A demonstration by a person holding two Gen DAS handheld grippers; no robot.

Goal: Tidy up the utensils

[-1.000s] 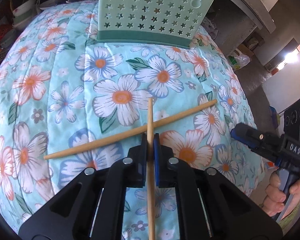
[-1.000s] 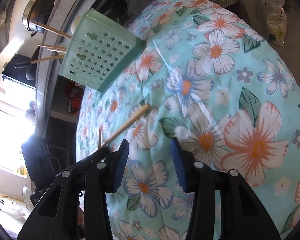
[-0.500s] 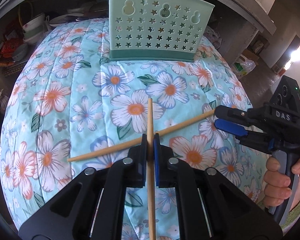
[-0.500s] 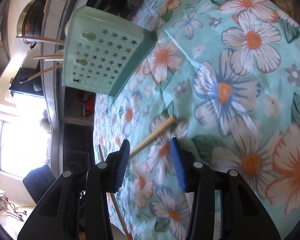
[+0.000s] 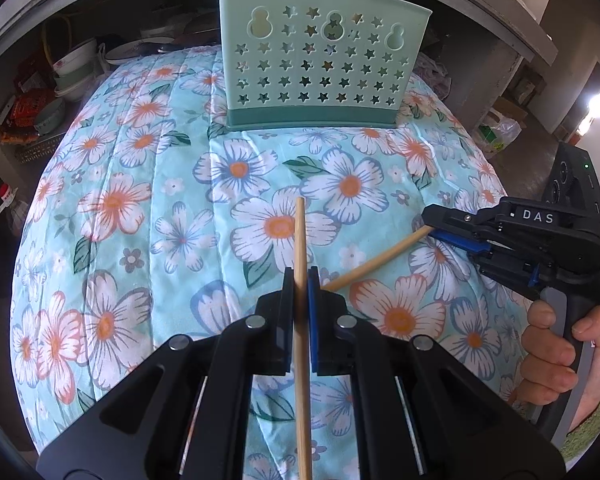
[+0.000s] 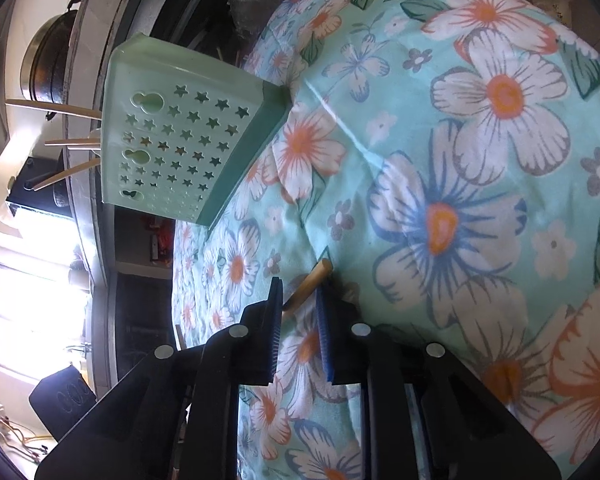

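On the cloth [image 5: 148,184], left gripper [image 5: 300,280] clenched one light, stiff chopstick [image 5: 301,320] mid-shaft; right gripper [image 6: 298,300], parted, straddled another's [image 6: 308,286] slippery end.

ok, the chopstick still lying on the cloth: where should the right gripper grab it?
Near its thick end, from the right. The chopstick lies flat, that end pointing at the right gripper, whose open jaws already straddle it. Its other end runs under the left gripper.

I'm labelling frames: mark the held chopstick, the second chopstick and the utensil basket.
held chopstick [image 5: 300,236], left wrist view, bare shaft above the pads.
second chopstick [image 5: 380,262], left wrist view, mid-shaft on the cloth.
utensil basket [image 5: 320,68], left wrist view, perforated front wall.
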